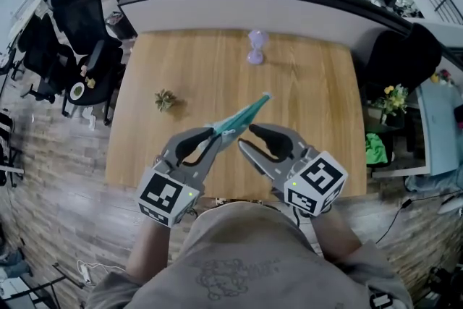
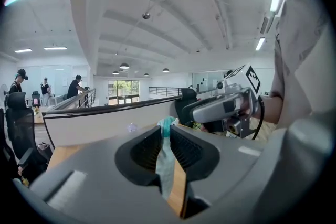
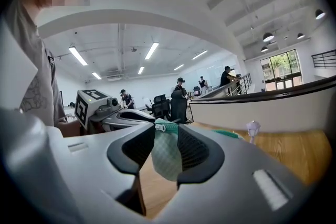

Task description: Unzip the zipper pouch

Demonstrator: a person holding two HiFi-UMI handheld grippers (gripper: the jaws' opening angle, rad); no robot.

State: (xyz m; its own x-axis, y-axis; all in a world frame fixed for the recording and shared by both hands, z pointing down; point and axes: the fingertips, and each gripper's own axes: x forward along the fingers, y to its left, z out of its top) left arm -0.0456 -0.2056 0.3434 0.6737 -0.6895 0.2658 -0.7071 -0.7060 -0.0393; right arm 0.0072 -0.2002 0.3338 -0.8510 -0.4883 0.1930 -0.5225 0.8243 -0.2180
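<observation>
The pouch (image 1: pixel 244 114) is held in the air above the table's (image 1: pixel 311 76) near edge, pinched flat in the left gripper (image 1: pixel 214 132). The right gripper (image 1: pixel 246 135) is spread around the pouch at its pull (image 3: pixel 159 126). If it closes on mesh rather than the pull, tugging would likely only stretch the pouch.

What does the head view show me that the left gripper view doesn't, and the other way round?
Only the head view: the whole wooden table, the small dried plant lying on it, and the full length of the teal pouch, held up over the table. Only the left gripper view: the left gripper with its fingers pressed on the pouch's fabric, and the ceiling lamps. Both: the pouch, the right gripper and the little lavender object near the table's far edge.
</observation>
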